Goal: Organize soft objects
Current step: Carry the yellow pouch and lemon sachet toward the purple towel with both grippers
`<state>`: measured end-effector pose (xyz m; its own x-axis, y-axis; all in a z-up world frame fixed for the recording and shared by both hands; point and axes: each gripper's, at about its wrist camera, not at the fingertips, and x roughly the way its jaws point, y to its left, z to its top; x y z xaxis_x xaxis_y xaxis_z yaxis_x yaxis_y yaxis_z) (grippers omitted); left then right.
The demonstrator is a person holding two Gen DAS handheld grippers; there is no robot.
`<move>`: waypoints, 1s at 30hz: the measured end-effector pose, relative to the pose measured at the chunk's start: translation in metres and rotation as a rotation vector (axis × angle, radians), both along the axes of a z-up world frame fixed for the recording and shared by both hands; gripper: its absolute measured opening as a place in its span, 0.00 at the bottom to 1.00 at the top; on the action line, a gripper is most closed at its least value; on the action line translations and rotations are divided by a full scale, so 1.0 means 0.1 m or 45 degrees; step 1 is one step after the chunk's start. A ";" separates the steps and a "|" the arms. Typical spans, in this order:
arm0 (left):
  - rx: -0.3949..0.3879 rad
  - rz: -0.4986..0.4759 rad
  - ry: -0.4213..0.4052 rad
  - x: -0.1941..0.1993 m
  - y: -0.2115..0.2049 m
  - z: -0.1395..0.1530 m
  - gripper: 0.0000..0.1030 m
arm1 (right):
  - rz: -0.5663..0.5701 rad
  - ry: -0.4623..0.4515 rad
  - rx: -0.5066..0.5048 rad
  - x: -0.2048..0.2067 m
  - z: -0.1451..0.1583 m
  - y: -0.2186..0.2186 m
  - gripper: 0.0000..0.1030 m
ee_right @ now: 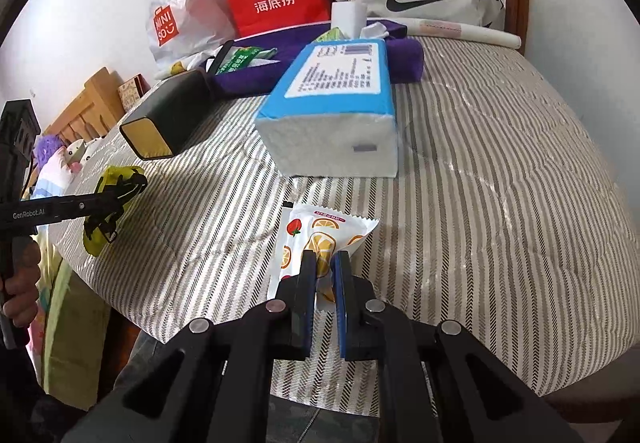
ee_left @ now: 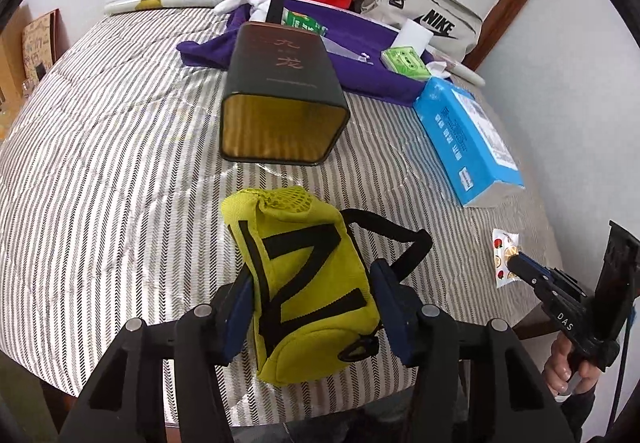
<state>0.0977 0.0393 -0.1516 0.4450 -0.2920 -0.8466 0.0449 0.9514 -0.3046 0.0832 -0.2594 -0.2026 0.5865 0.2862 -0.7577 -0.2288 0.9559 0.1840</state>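
The left gripper (ee_left: 314, 309) has its jaws clamped on the yellow-green fabric pouch with black straps (ee_left: 308, 283), near the striped bed's (ee_left: 120, 147) front edge. The right gripper (ee_right: 324, 283) pinches the white fruit-print sachet (ee_right: 316, 239) beside it. Carry the pouch squarely toward the dark tin lying open on its side (ee_left: 280, 103), keeping the squeeze firm so the soft body doesn't slip.

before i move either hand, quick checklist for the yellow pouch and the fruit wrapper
1. Left tongs on the yellow pouch: pads at both its sides, ok.
2. Pouch grip firm: cannot tell.
3. Right tongs shut on the fruit wrapper: ok.
4. Pouch's black strap free of the tongs: cannot tell.
5. Dark tin lying on its side, mouth facing the pouch: ok.
6. Blue tissue pack apart from the wrapper: ok.
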 end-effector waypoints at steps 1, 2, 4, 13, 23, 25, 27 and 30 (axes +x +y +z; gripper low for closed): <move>-0.013 0.002 -0.002 -0.01 0.02 0.01 0.52 | 0.001 -0.002 -0.002 0.01 0.01 0.01 0.09; -0.027 0.001 -0.005 -0.01 0.04 0.03 0.52 | 0.003 -0.005 -0.003 0.01 0.03 0.02 0.09; -0.045 -0.005 -0.014 -0.02 0.07 0.07 0.52 | 0.010 -0.012 -0.005 0.02 0.08 0.05 0.09; -0.063 -0.017 -0.078 0.02 0.16 0.41 0.52 | 0.070 -0.088 0.012 0.07 0.46 0.15 0.09; -0.057 0.001 -0.132 0.41 0.27 0.70 0.52 | 0.114 -0.179 0.013 0.58 0.89 0.28 0.09; -0.056 -0.003 -0.140 0.52 0.28 0.75 0.52 | 0.126 -0.190 0.013 0.73 0.95 0.33 0.09; -0.049 -0.003 -0.150 0.65 0.29 0.79 0.52 | 0.134 -0.198 0.007 0.86 0.99 0.37 0.09; -0.057 -0.003 -0.156 0.84 0.33 0.85 0.52 | 0.137 -0.205 0.016 1.10 1.06 0.44 0.09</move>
